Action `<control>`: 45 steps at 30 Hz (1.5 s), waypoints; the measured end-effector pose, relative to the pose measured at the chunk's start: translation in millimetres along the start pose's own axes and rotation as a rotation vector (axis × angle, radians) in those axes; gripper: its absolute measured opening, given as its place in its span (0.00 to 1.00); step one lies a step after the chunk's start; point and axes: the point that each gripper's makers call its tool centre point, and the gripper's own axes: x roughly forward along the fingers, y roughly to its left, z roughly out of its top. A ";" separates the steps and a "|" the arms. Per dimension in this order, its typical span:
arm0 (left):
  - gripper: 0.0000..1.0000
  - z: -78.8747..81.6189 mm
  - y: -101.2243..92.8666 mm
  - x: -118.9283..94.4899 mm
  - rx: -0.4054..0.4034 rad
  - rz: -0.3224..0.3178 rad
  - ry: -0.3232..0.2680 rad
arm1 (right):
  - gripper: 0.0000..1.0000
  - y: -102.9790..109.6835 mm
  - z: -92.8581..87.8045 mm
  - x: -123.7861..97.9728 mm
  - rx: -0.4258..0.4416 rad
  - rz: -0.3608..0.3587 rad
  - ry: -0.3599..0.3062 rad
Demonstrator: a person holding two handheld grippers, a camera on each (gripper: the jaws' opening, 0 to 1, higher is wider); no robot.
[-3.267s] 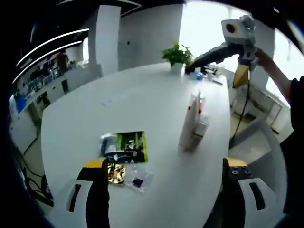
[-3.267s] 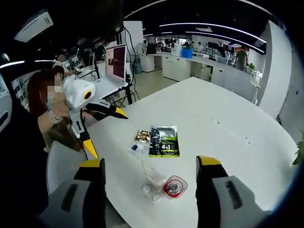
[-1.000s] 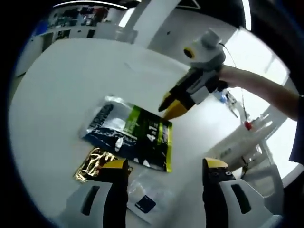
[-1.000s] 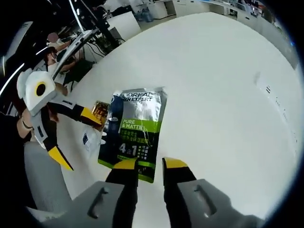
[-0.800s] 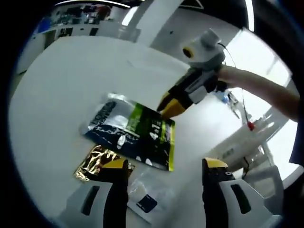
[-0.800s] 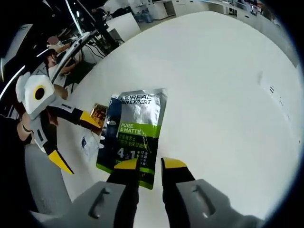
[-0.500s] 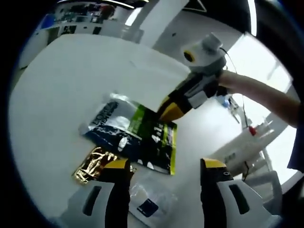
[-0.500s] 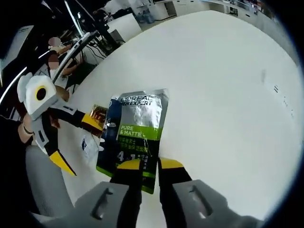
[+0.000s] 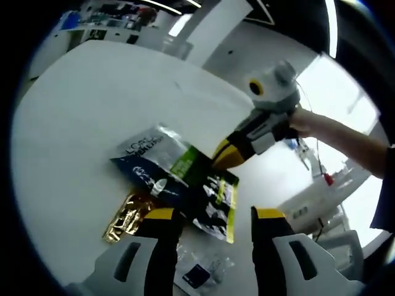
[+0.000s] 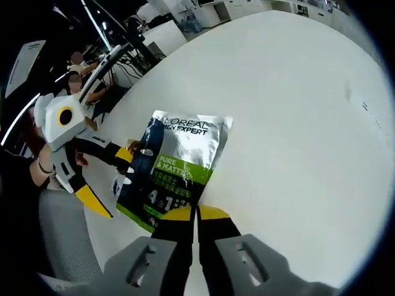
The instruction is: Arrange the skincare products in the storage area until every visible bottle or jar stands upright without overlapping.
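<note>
Right gripper (image 10: pixel 196 216) jaws closed on near edge of L'Oréal sachet (image 10: pixel 176 169), pouch lying on white desk (image 10: pixel 296 123). Left gripper (image 9: pixel 208 217) jaws open above gold sachet (image 9: pixel 126 217), holding nothing. Step judged: picking up pouch. Next: lift, stand upright beside white bottles (image 9: pixel 308 200).

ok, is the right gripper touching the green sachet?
Touching. In the right gripper view the right gripper is shut on the lower edge of the green sachet; the left gripper view shows its yellow tips on the pack's edge.
</note>
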 end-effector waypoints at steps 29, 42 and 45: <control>0.00 42.9 -39.8 -39.8 0.157 -0.067 -0.167 | 0.01 49.0 19.6 -53.2 -0.086 0.029 -0.136; 0.00 60.9 -66.9 -61.4 0.178 -0.120 -0.211 | 0.09 52.5 26.8 -73.1 -0.132 -0.032 -0.165; 0.00 63.6 -66.9 -65.6 0.174 -0.110 -0.211 | 0.09 55.4 30.3 -80.3 -0.132 -0.033 -0.187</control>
